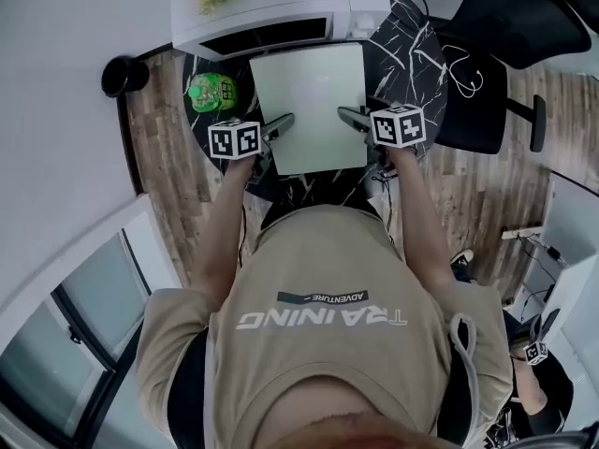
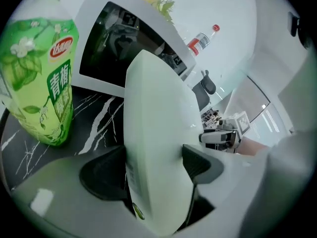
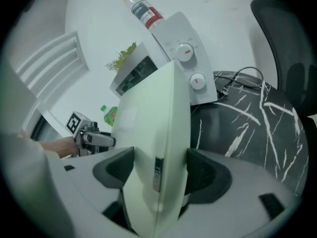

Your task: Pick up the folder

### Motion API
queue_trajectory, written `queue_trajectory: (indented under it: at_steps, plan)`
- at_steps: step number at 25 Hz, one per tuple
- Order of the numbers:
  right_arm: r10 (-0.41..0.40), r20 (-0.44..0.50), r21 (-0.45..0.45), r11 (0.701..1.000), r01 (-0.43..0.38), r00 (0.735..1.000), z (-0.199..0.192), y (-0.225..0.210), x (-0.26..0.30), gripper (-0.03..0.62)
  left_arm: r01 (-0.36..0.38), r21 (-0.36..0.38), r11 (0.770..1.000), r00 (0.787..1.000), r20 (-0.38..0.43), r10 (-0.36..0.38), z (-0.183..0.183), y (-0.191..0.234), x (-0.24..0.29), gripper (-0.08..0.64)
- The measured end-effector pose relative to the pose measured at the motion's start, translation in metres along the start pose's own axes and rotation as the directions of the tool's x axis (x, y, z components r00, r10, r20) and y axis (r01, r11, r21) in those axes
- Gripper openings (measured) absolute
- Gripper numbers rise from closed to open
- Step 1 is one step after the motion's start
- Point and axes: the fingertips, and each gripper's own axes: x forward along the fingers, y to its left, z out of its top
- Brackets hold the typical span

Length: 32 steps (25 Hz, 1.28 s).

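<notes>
A pale green folder (image 1: pixel 310 104) is held flat above the black marble table (image 1: pixel 416 56), in front of the white microwave (image 1: pixel 271 12). My left gripper (image 1: pixel 284 122) is shut on the folder's left edge, and my right gripper (image 1: pixel 349 115) is shut on its right edge. In the left gripper view the folder (image 2: pixel 156 148) fills the gap between both dark pads (image 2: pixel 200 163). The right gripper view shows the folder (image 3: pixel 158 148) clamped between its pads (image 3: pixel 205 175), with the left gripper (image 3: pixel 106 141) visible across it.
A green tea bottle (image 1: pixel 211 93) lies left of the folder, next to the microwave (image 2: pixel 114 48). A clear bottle with a red cap (image 3: pixel 141 10) stands on the microwave (image 3: pixel 185 63). A black office chair (image 1: pixel 510 26) stands at the right, and cables (image 1: pixel 465 68) trail over the table edge.
</notes>
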Motion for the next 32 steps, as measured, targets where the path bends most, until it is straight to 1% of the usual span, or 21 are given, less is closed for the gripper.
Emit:
queue_trajectory:
  at_steps: [3,5,10,14,17,21,24,28,30,32]
  plan:
    - [-0.004,0.061,-0.025,1.000,0.005,0.998,0.012,0.009,-0.013,0.296,0.004,0.035,0.999,0.999,0.040,-0.005,0.011,-0.010,-0.010,0.344]
    - [-0.009,0.114,-0.058,0.998,0.016,0.993,0.025,0.017,-0.025,0.296,0.013,0.061,0.998,0.997,0.073,-0.017,0.023,-0.020,-0.017,0.344]
    - [-0.019,0.217,-0.133,0.990,0.049,0.976,0.057,0.036,-0.058,0.296,0.015,0.137,0.990,0.987,0.159,-0.037,0.053,-0.049,-0.039,0.344]
    - [-0.018,0.297,-0.192,0.978,0.079,0.955,0.083,0.054,-0.082,0.296,0.002,0.211,0.978,0.975,0.217,-0.049,0.078,-0.070,-0.059,0.344]
    - [-0.005,0.362,-0.231,0.968,0.094,0.932,0.108,0.066,-0.098,0.296,-0.016,0.280,0.960,0.962,0.267,-0.061,0.106,-0.086,-0.077,0.344]
    - [0.023,0.432,-0.290,0.950,0.115,0.902,0.140,0.089,-0.121,0.296,-0.063,0.369,0.927,0.940,0.335,-0.069,0.138,-0.110,-0.106,0.344]
    - [0.041,0.479,-0.343,0.928,0.145,0.877,0.162,0.110,-0.141,0.296,-0.080,0.408,0.909,0.923,0.375,-0.087,0.156,-0.127,-0.129,0.344]
    - [0.068,0.526,-0.400,0.899,0.177,0.848,0.190,0.136,-0.162,0.296,-0.097,0.444,0.891,0.894,0.432,-0.119,0.179,-0.144,-0.158,0.344]
    - [0.078,0.543,-0.416,0.890,0.187,0.836,0.198,0.147,-0.171,0.298,-0.114,0.467,0.877,0.881,0.455,-0.128,0.187,-0.154,-0.170,0.344]
    - [0.089,0.567,-0.427,0.882,0.200,0.819,0.207,0.157,-0.182,0.298,-0.132,0.493,0.860,0.871,0.472,-0.137,0.196,-0.165,-0.183,0.344]
